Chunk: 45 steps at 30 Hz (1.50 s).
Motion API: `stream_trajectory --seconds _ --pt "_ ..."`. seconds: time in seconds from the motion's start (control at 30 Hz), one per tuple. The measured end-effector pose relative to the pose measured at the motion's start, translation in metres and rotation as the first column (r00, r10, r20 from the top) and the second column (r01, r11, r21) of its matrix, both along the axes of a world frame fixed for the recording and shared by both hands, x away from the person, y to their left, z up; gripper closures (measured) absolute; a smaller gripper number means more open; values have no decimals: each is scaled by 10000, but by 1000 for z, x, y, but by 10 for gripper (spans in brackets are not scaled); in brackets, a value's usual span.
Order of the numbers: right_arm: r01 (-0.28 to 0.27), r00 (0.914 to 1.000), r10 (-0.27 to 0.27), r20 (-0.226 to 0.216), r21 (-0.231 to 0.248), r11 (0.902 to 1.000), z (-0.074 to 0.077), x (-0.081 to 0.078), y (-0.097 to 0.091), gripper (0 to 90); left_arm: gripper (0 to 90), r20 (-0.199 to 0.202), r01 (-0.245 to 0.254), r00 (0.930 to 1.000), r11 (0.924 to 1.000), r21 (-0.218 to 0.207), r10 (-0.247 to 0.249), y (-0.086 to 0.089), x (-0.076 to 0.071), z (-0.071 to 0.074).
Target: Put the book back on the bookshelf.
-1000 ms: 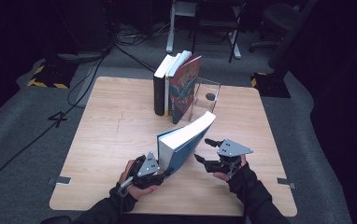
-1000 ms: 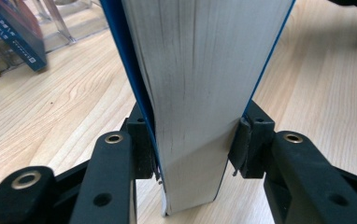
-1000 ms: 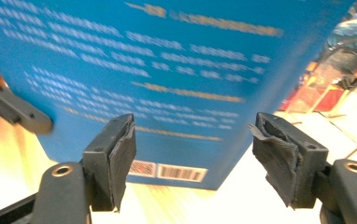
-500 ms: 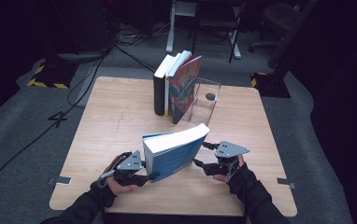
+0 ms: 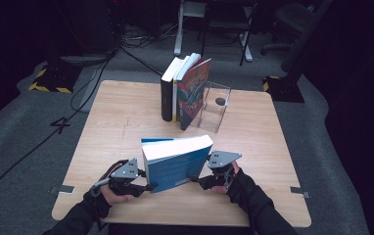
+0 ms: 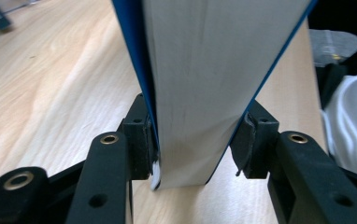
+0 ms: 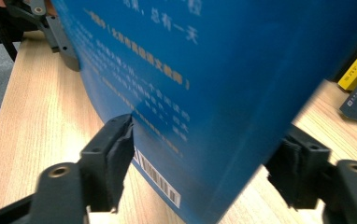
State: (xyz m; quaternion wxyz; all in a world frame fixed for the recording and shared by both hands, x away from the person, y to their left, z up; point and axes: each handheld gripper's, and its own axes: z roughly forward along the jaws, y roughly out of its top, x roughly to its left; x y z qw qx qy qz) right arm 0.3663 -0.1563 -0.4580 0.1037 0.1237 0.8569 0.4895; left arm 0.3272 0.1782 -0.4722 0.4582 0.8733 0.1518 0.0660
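A thick blue book (image 5: 175, 161) is held just above the table's front middle, page edge up and back cover toward the person. My left gripper (image 5: 143, 186) is shut on its left end; in the left gripper view both pads (image 6: 141, 140) press the covers of the book (image 6: 200, 84) from either side. My right gripper (image 5: 197, 182) is at the book's lower right corner. In the right gripper view its jaws stand wide open, with the barcoded cover (image 7: 214, 93) right in front of them and the left fingertip (image 7: 118, 140) at the cover.
Three upright books (image 5: 185, 90) stand at the back centre of the wooden table (image 5: 116, 122), leaning on a clear plastic bookend (image 5: 215, 106). Cables, a chair and stands lie on the dark floor beyond the far edge.
The book has tipped down from a steep tilt to nearly level and shifted left. My left gripper has swung left with it; the right gripper has stayed near the book's right corner.
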Motion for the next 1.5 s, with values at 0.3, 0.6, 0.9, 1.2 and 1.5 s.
stream_trajectory --seconds 0.3,0.6,0.9,1.2,1.5 --pt "-807 9956 822 452 -338 9962 9 -16 -10 512 449 777 -1306 9892 9881 812 1244 -1 2 0" --pt "-416 9937 321 1072 869 9954 55 -29 6 515 421 945 -2005 9763 9780 570 1946 -8 12 -3" --pt "135 9901 -242 1383 781 9969 71 -37 7 555 432 1017 -2128 9728 9763 386 2080 -24 26 -4" --pt "571 9871 -606 1481 276 9980 78 -42 -11 569 373 985 -1825 9787 9831 156 1801 -53 37 -6" --pt "866 9896 -885 1133 217 9960 85 -38 -24 533 329 1022 -1806 9786 9835 86 1788 -68 42 -8"
